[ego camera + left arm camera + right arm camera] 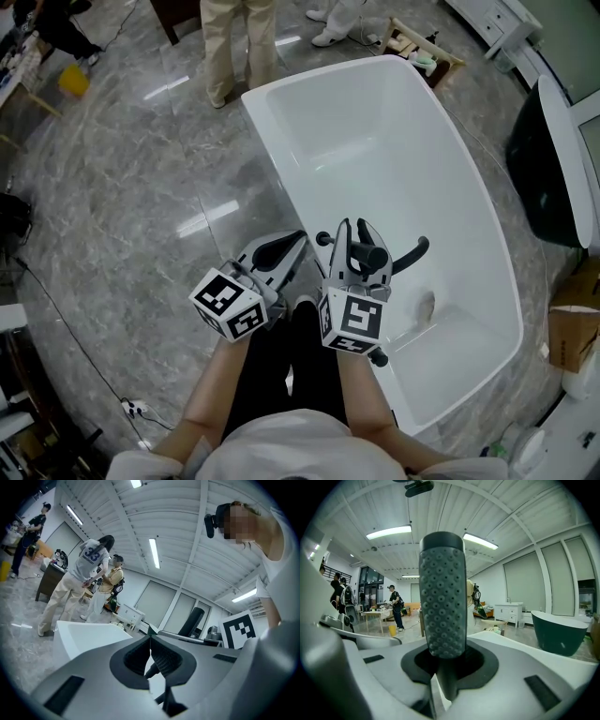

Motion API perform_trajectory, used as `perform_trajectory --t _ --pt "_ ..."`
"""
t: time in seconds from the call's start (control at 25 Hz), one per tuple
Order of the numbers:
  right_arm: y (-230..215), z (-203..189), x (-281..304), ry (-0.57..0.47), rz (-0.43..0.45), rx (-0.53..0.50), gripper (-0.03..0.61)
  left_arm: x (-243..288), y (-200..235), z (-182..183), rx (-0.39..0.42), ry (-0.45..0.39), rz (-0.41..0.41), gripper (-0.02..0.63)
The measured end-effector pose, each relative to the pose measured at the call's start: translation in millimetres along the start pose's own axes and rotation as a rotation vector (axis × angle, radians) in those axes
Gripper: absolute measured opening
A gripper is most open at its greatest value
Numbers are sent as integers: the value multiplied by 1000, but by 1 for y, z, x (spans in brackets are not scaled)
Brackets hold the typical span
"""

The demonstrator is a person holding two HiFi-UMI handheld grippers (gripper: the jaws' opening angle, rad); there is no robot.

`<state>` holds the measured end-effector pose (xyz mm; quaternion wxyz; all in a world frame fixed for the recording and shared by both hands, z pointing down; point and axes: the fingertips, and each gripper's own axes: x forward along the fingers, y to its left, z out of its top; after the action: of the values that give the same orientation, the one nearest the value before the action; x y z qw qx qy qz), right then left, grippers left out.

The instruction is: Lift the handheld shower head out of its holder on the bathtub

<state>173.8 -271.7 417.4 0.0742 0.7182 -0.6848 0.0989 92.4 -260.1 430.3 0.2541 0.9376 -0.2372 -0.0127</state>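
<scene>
My right gripper (pixel 358 232) is shut on the black handheld shower head (pixel 369 256), above the near rim of the white bathtub (pixel 394 141). In the right gripper view the shower head (pixel 442 592) stands upright between the jaws of the right gripper (pixel 443 657), its grey nozzle face towards the camera. A black curved fitting (pixel 413 253) juts out beside it over the tub. My left gripper (pixel 298 240) hangs just left of the right one, shut with nothing in it. In the left gripper view, the left gripper (pixel 150 638) has its ribbed pads meeting at the tips.
A person's legs (pixel 230 47) stand on the grey marble floor beyond the tub's far end. A dark tub (pixel 544 178) and a cardboard box (pixel 574 333) lie to the right. A yellow bucket (pixel 73 80) and cables are at the left.
</scene>
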Motion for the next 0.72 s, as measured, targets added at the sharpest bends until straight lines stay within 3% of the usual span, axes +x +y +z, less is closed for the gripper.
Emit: perform_trajectory --t 0.72 --pt "12 60 -34 -26 118 -65 92 -24 -44 32 102 -8 -18 12"
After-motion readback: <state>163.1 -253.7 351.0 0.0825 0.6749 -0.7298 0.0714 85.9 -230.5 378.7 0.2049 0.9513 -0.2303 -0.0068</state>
